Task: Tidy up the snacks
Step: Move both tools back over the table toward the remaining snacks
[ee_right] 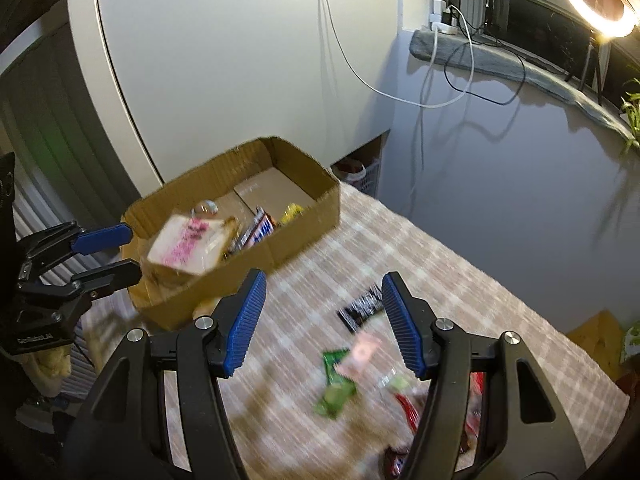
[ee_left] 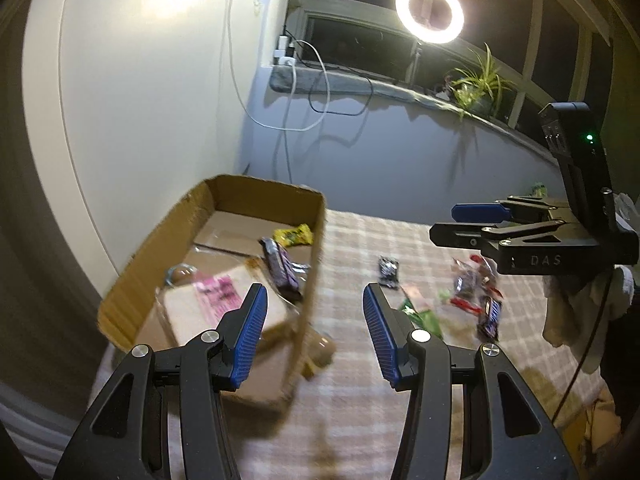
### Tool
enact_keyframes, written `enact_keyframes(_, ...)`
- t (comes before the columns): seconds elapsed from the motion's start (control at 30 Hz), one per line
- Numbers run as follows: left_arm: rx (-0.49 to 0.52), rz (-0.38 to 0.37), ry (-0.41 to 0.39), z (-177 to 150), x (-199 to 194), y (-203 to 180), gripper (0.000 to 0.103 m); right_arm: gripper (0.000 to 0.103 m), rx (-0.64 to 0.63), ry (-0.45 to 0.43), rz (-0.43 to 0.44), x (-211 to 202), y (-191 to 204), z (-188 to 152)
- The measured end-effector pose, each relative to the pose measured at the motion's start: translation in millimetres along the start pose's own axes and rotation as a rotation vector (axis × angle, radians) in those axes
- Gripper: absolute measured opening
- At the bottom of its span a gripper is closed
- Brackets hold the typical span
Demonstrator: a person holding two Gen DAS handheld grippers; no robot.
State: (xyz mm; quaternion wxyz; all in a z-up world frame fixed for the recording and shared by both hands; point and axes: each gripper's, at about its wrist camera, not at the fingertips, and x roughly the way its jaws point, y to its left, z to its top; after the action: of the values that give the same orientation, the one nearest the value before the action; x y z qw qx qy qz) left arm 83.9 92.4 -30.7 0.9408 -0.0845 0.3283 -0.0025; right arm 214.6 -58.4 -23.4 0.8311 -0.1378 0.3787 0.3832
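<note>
An open cardboard box (ee_left: 312, 256) (ee_right: 304, 216) stands on the checked tablecloth. In it lie a clear pack with a pink label (ee_left: 212, 296) (ee_right: 188, 244), a dark bar (ee_left: 282, 268) and a yellow packet (ee_left: 294, 236). Loose snacks lie on the cloth: a black bar (ee_left: 388, 272) (ee_right: 360, 308), a green packet (ee_left: 420, 316) (ee_right: 336, 384), red wrappers (ee_left: 468, 284). My left gripper (ee_left: 314, 320) is open and empty over the box's near wall. My right gripper (ee_right: 322, 312) is open and empty above the loose snacks; it shows in the left view (ee_left: 464, 224).
The checked tablecloth (ee_left: 400, 400) (ee_right: 460, 280) covers the surface. A grey wall and a sill with cables, a ring light (ee_left: 430, 12) and a plant (ee_left: 478, 84) lie behind. A cloth (ee_left: 580, 312) hangs at the right edge.
</note>
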Motion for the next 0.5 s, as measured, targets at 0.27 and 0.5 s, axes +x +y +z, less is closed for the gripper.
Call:
enact_keyframes(0.27, 0.027, -0.063, 0.034, -16.7, 0.9, -32.0, 0.049, 0.063, 0.065, 0.035, -0.039, -19.1, -26.6, -46.5)
enact_keyframes(0.5, 0.048, -0.113, 0.078, -25.6, 20.4, -54.6, 0.049, 0.063, 0.197, 0.074, -0.150, -37.7, -56.4, -94.5)
